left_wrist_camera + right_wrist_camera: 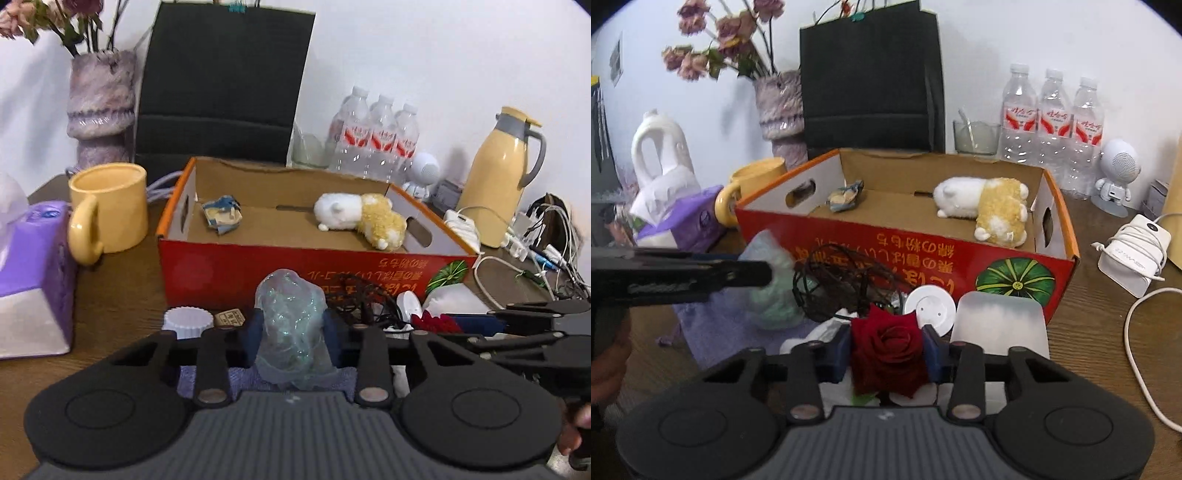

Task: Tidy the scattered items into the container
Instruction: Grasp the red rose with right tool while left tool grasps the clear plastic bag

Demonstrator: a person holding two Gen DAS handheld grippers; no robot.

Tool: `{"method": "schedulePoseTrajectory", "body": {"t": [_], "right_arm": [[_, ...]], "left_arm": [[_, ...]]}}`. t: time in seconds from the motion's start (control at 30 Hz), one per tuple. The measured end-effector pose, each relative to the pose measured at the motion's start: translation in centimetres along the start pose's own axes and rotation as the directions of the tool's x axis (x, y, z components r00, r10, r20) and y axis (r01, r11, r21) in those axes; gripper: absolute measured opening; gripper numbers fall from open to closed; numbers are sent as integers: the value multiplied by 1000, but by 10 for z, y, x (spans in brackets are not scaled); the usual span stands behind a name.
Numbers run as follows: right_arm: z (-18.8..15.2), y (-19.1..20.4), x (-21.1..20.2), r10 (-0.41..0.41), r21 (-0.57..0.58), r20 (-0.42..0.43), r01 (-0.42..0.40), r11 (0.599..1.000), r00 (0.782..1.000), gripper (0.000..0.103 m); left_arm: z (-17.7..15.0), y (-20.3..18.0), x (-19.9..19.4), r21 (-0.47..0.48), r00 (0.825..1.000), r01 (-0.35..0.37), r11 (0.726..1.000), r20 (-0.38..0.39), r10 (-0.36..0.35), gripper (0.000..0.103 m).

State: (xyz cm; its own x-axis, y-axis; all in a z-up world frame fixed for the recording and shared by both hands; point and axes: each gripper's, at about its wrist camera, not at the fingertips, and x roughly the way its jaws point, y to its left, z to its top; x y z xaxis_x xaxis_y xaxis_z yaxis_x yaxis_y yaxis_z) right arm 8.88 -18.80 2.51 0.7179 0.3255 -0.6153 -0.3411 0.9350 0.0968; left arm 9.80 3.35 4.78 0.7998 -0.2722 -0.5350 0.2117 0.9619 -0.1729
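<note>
A red cardboard box (295, 266) stands open in front of me, holding a white and yellow plush toy (362, 218) and a crumpled blue packet (221, 216). My left gripper (294, 323) is shut on a wad of clear greenish plastic wrap (290, 295) just before the box's front wall. In the right wrist view, my right gripper (887, 349) is shut on a dark red rose (886, 328), close to the box (868, 243). Around them lie a tangled black cord (842, 284), a white disc (929, 304), a translucent white cup (999, 321), a white ribbed cap (188, 321) and a purple cloth (713, 325).
A yellow mug (110, 210) and a purple tissue box (33, 273) sit left of the box. Behind it are a vase (99, 107), a black bag (221, 85) and water bottles (376, 136). A yellow thermos (498, 177), a white charger (1134, 251) and cables (554, 251) crowd the right.
</note>
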Motion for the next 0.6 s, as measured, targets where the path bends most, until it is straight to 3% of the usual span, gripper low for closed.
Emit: {"method": "schedulePoseTrajectory", "body": {"t": [0.27, 0.47, 0.53, 0.6], "right_arm": [[4, 5, -65, -30, 40, 132, 24, 999, 991, 35], [-19, 24, -130, -83, 26, 248, 80, 996, 965, 35], [-34, 33, -147, -111, 21, 291, 109, 994, 950, 35], [-50, 38, -159, -113, 25, 312, 110, 994, 943, 35]], "left_arm": [[2, -11, -80, 2, 988, -27, 1000, 154, 26, 35], [-28, -32, -129, 4, 964, -87, 996, 252, 83, 35], [-44, -36, -137, 3, 965, -63, 998, 255, 60, 36], [-56, -39, -139, -6, 978, -39, 999, 205, 39, 36]]}}
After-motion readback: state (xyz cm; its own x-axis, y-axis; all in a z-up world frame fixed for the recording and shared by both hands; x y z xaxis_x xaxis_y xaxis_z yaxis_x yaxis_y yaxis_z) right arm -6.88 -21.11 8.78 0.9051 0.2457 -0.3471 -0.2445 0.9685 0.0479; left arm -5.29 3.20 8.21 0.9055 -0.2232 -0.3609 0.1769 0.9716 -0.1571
